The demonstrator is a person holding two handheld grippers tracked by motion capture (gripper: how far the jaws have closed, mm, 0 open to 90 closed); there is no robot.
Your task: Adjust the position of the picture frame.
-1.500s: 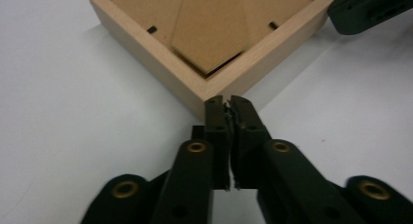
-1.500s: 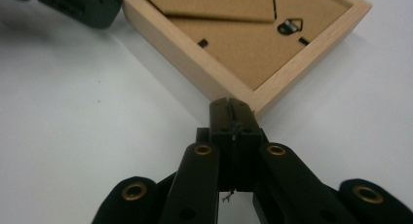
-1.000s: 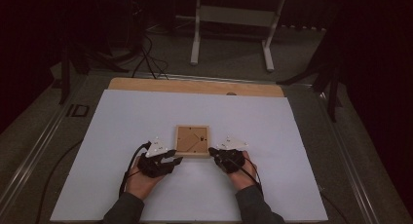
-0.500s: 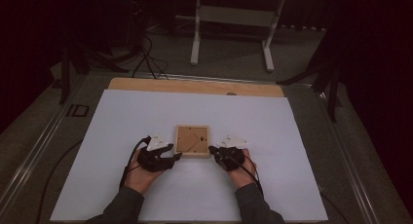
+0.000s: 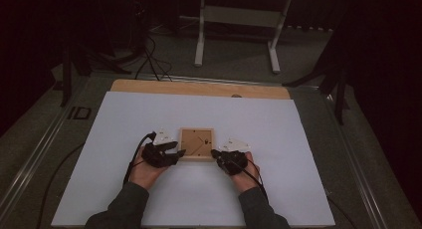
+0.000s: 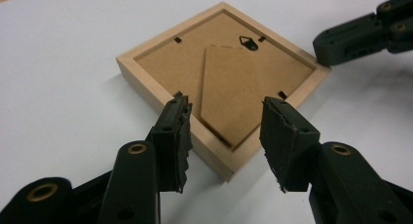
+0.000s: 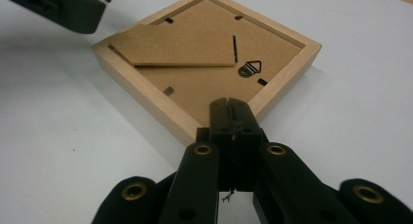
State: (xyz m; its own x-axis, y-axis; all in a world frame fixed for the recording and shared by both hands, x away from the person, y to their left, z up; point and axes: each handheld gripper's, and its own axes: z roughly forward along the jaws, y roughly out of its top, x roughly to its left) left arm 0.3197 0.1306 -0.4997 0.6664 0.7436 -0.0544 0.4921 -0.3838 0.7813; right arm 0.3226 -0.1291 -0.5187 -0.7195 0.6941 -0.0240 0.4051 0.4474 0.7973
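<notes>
A small wooden picture frame (image 5: 197,143) lies face down on the white table top. Its brown backing, folded stand and metal hanger (image 6: 248,43) face up. In the left gripper view my left gripper (image 6: 226,121) is open, its jaws straddling the frame's near corner (image 6: 229,168) without pressing on it. The jaws have just been closing a little. From the high view it sits at the frame's left front (image 5: 178,153). My right gripper (image 7: 233,112) is shut with nothing in it, its tips at the frame's opposite corner (image 5: 217,154).
A white sheet (image 5: 124,119) covers the table, with a wooden strip (image 5: 199,88) along its far edge. A white stand (image 5: 201,35) and cables (image 5: 149,59) are on the dark floor beyond. A metal rail (image 5: 40,144) runs down the left side.
The left hand has shifted a little at the frame's left front corner. The right hand and the frame have stayed where they were.
</notes>
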